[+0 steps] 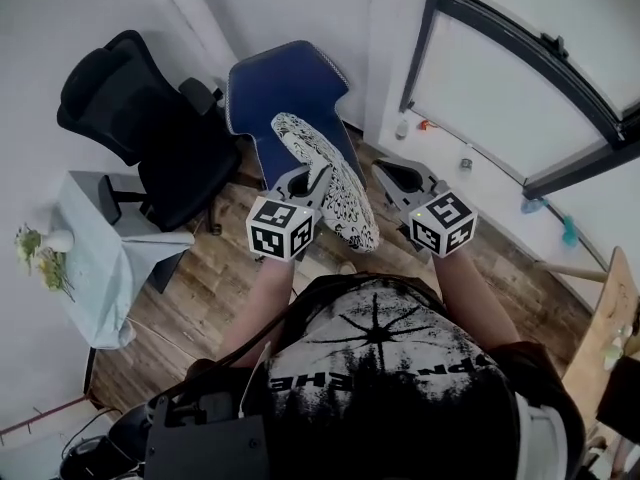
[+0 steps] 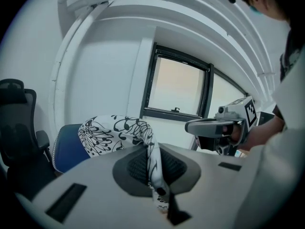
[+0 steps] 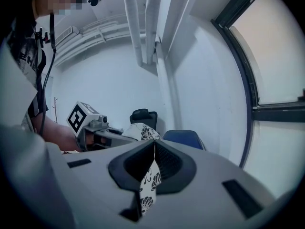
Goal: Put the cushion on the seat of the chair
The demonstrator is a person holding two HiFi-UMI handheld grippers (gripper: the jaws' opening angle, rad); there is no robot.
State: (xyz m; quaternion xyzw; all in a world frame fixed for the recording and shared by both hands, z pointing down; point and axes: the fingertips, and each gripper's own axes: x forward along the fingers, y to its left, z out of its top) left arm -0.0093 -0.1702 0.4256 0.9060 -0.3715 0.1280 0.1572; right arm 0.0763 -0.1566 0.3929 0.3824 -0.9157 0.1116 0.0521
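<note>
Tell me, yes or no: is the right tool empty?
No, the right gripper view shows the right tool shut on a fold of the patterned cushion.

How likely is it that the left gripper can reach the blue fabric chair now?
Probably yes. The blue fabric chair stands ahead, seemingly unblocked; the black office chair is beside it. The left gripper, like the right gripper, is shut on the white black-patterned cushion.
</note>
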